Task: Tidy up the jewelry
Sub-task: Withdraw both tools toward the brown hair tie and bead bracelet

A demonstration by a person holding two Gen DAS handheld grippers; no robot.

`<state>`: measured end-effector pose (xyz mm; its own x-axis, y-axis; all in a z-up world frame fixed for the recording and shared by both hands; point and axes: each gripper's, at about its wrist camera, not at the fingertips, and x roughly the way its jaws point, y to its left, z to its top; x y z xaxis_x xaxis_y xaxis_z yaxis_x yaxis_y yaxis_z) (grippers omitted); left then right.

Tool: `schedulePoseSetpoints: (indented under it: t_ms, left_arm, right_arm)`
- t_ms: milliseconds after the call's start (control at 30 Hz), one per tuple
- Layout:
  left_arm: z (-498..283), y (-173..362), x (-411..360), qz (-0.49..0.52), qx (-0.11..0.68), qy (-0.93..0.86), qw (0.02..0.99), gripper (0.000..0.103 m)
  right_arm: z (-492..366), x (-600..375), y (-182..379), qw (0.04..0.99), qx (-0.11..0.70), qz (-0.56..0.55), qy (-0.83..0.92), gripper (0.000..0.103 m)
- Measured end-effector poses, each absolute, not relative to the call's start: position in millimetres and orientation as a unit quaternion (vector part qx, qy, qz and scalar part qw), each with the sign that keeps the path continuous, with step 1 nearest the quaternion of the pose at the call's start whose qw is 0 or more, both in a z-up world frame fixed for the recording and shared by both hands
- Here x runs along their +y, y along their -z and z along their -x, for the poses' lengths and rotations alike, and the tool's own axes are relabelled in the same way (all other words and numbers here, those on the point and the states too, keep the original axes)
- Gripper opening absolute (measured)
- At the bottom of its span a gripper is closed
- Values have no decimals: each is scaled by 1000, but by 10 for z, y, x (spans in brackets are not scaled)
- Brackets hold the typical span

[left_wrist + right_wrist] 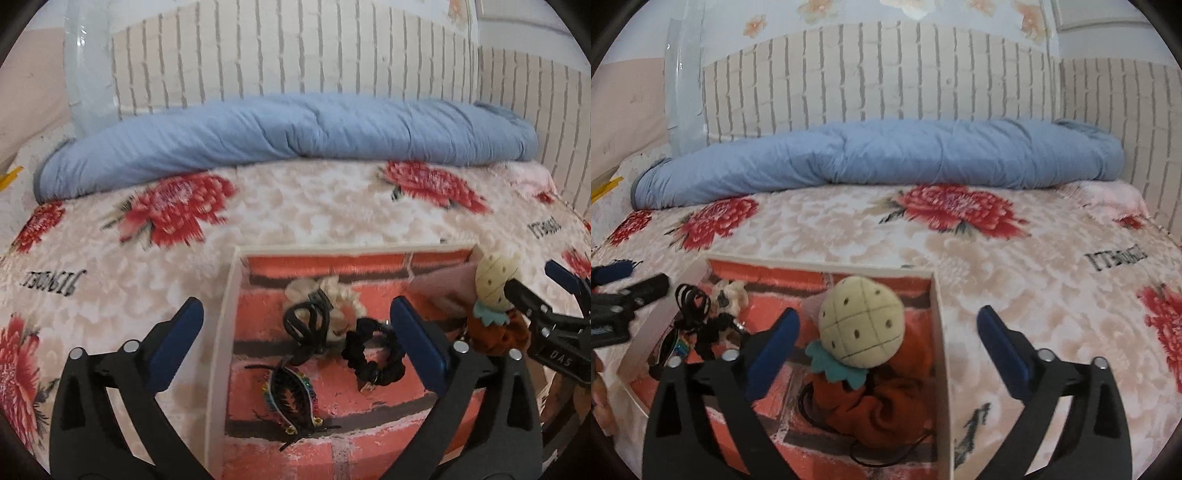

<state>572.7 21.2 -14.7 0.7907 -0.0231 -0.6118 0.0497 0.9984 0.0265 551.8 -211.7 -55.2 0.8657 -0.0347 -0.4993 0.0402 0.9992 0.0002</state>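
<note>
Both hand-held grippers hang over a shallow white-walled box lined with red brick-pattern paper (231,295), which sits on a cream plush blanket printed with red flowers (295,206). The left gripper (295,339) has its blue-padded jaws spread wide with nothing pressed between them; one finger stands left of the box wall, the other above the floor of the box. The right gripper (888,354) is likewise released, one finger over the box, the other out over the blanket to the right.

Each sort has its own end of the box, which reads as deliberate grouping. At the left end lie a black plastic claw clip (306,326), a cream fluffy scrunchie (332,291) just behind it, a black fabric scrunchie with a small metal charm (371,354) and, nearer, a dark hair clip set with coloured stones (293,402). At the right end sits a soft cream pineapple-shaped plush with a teal felt collar (860,325), resting on a rust-orange drawstring pouch (879,402) whose thin black cord trails toward the near wall.

With both sets of jaws empty and every piece inside the walls, I judge the sorting largely done, and nothing loose shows on the blanket nearby. A rolled blue quilt (879,158) lies along the far edge against a pale brick-pattern wall (871,74).
</note>
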Motion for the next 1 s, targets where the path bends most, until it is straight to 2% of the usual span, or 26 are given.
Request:
schedulePoseSetpoints:
  t_ms: [367, 633, 1000]
  left_arm:
    - [-5503, -116, 351, -4, 305, -5, 952, 98]
    - [-5093, -304, 689, 46, 321, -21, 946, 98]
    - [-4355, -282, 1079, -1, 335, -80, 939, 98]
  right_arm:
    - [-5344, -2101, 350, 969, 237, 27, 63, 99]
    - [-4928, -2208, 145, 969, 238, -11, 67, 99]
    - [-4334, -2171, 100, 965, 253, -4, 68, 99]
